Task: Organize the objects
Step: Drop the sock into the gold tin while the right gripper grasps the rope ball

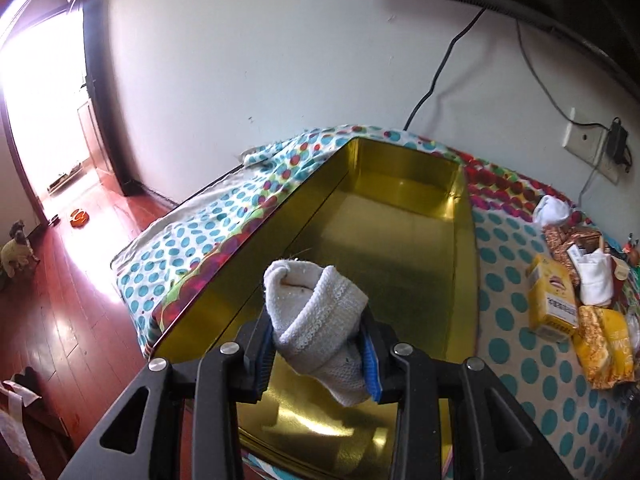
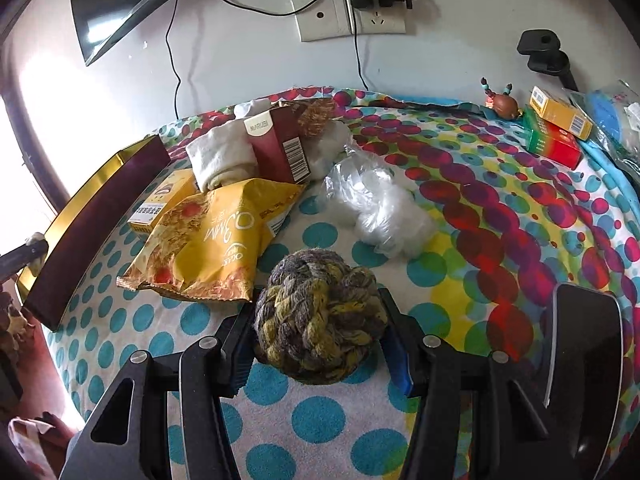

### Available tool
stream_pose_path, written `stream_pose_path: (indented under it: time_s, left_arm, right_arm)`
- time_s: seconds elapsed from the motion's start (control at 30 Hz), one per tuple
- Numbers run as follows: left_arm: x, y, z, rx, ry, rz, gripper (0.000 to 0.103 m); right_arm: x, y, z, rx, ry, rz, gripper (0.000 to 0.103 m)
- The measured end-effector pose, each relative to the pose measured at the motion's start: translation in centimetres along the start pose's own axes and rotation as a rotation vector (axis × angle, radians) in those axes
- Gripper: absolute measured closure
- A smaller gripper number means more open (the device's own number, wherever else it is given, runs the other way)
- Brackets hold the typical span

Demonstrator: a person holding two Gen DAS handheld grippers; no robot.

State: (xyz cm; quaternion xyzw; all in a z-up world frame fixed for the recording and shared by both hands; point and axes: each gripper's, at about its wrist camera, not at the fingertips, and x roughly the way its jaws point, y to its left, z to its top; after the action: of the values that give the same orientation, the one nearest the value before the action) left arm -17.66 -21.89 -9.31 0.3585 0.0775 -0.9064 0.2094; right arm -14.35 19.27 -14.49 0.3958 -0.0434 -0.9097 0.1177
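Left gripper [image 1: 318, 340] clamped on a rolled white sock [image 1: 316, 312], pinched between the blue pads [image 1: 370, 364], toe end poking forward past the fingertips. Held over the near end of the open gold tin [image 1: 400, 224], clear of its floor. Tin lying along the left edge of the dotted cloth [image 1: 508, 280], nothing visible inside.

Right gripper [image 2: 320, 344] squeezed on a yellow-grey yarn ball [image 2: 320, 316], ball filling the gap between the fingers, above the cloth's near edge. Just ahead and left: a yellow snack bag [image 2: 216, 248], another sock [image 2: 220, 160] and a maroon box [image 2: 280, 148] heaped beside the tin's dark wall [image 2: 100, 220]. Crumpled plastic [image 2: 372, 204] ahead at centre. Yellow and green boxes [image 2: 556, 128] at the far right corner.
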Motion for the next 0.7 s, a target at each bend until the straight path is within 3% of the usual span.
stream_pose_path:
  time_s: [0.2,0.57,0.63,0.7]
  left_arm:
    - [1.9,0.4,-0.7,-0.018,0.047,0.021,0.067]
    - [1.2,0.2,-0.5,-0.009,0.034,0.017,0.058]
    - [0.7,0.2,-0.3,-0.014,0.023,0.007,0.053]
    - [-0.2,0.0,-0.1,-0.011,-0.001,0.013,0.037]
  right_arm:
    - [0.1,0.2,0.0,-0.01,0.006,0.0,0.051]
    - [0.1,0.3,-0.2,-0.021,0.007,-0.007,0.051]
    - [0.2,0.3,-0.2,-0.019,0.006,-0.006,0.051]
    - [0.2,0.4,-0.2,-0.021,0.007,-0.008,0.051]
